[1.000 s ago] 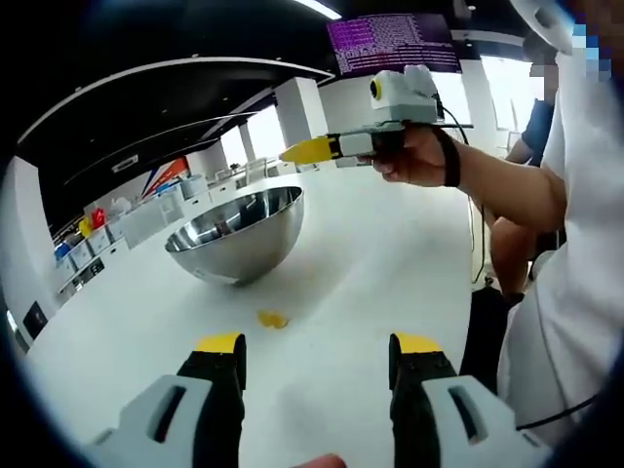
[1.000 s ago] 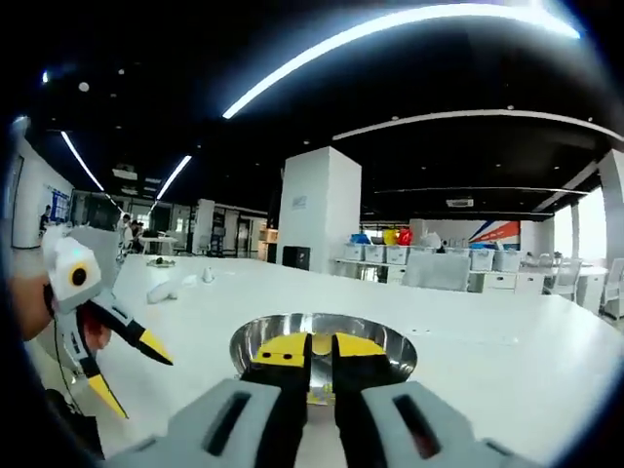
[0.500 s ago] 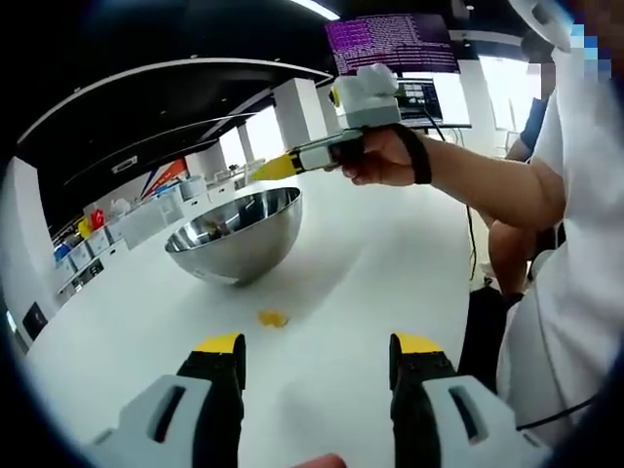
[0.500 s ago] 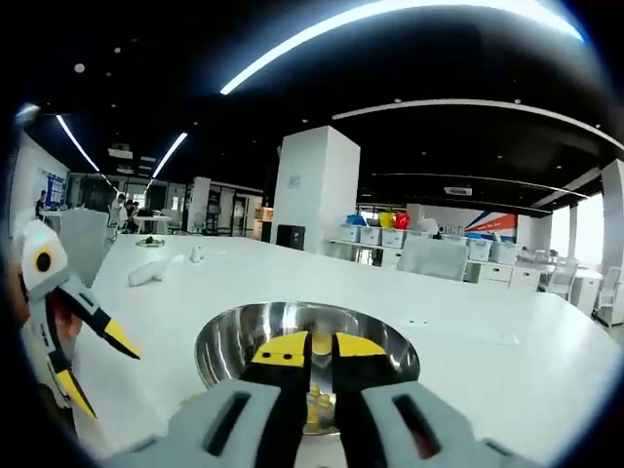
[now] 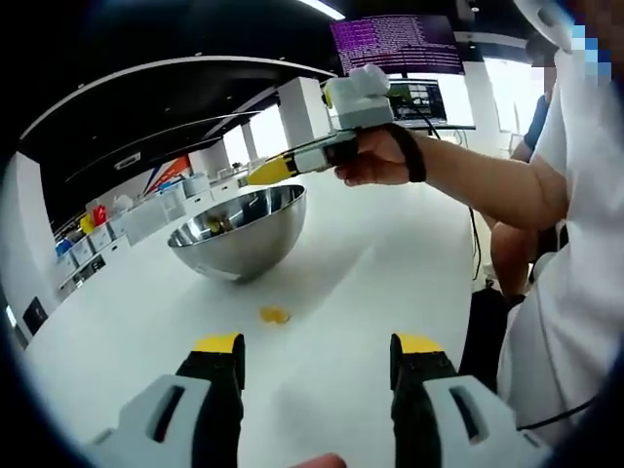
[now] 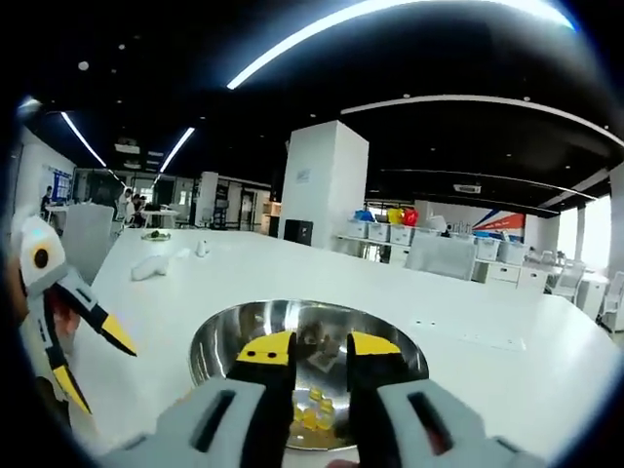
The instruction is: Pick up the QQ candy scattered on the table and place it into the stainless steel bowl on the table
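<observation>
Your stainless steel bowl stands on the table, ahead and left of your left gripper. One QQ candy lies on the table between that gripper and the bowl, near the bowl's base. Your right gripper hangs over the bowl, whose bottom holds several candies. Storage bins line a counter behind it.

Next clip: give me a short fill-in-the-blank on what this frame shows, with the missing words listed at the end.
1. The right gripper hangs over the stainless steel ____, jaws parted.
2. The candies lying in the bowl are ____ in colour.
3. One candy lies on the white ____, between the bowl and the left gripper.
4. The left gripper's jaws stand wide ____.

Missing words: bowl; yellow; table; open
</observation>
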The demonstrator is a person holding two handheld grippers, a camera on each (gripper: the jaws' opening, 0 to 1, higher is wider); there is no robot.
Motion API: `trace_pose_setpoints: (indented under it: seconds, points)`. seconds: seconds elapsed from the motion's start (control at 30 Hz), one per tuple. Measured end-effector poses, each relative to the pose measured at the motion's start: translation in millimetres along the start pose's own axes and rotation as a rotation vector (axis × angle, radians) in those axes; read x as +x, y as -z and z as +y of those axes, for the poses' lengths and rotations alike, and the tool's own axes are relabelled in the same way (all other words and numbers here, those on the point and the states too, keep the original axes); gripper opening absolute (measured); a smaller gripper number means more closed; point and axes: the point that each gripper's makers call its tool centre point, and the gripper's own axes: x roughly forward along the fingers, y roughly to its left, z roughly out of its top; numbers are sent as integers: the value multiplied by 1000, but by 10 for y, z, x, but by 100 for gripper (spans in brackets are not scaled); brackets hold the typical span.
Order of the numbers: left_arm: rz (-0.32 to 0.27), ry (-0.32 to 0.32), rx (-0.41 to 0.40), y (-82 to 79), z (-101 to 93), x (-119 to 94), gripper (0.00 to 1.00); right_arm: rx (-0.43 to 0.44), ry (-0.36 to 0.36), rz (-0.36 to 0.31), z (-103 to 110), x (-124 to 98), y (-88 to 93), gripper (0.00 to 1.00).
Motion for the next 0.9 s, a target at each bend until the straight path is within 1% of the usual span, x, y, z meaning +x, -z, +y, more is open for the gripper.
trace_pose_setpoints:
  seconds: [0.13,0.2,0.37,0.43,0.5,0.6,0.63,0.67,0.73,0.8,0.83,0.9]
  points:
    - [1,-3,0,-1,8,-6,60,-8,-19,-4,53,-2,-12,21]
    - [2,-3,-1,3,9,-9,60,-10,-33,-17,90,-25,-58,21]
    - [4,0,1,6,0,-7,60,-18,-41,-23,127,-67,-80,21]
    - [1,-2,2,-3,3,-5,60,-6,-46,-31,142,-95,-104,21]
    - [-2,0,0,-11,3,-3,60,24,-59,-43,173,-124,-139,21]
    - [1,-2,4,-10,9,-2,60,37,-86,-68,255,-209,-205,21]
    - [-1,-1,2,-12,11,-3,60,32,-97,-81,293,-256,-239,20]
    - [-1,-1,1,-12,12,-4,60,49,-112,-102,325,-291,-286,20]
    - [2,-2,3,-5,19,-4,60,54,-128,-113,360,-355,-330,20]
    - [4,-2,3,3,22,0,60,74,-164,-148,435,-432,-410,20]
    - [2,-4,4,0,27,2,60,82,-181,-155,474,-472,-426,20]
    - [-11,-6,0,-27,31,1,60,87,-201,-146,542,-535,-402,20]
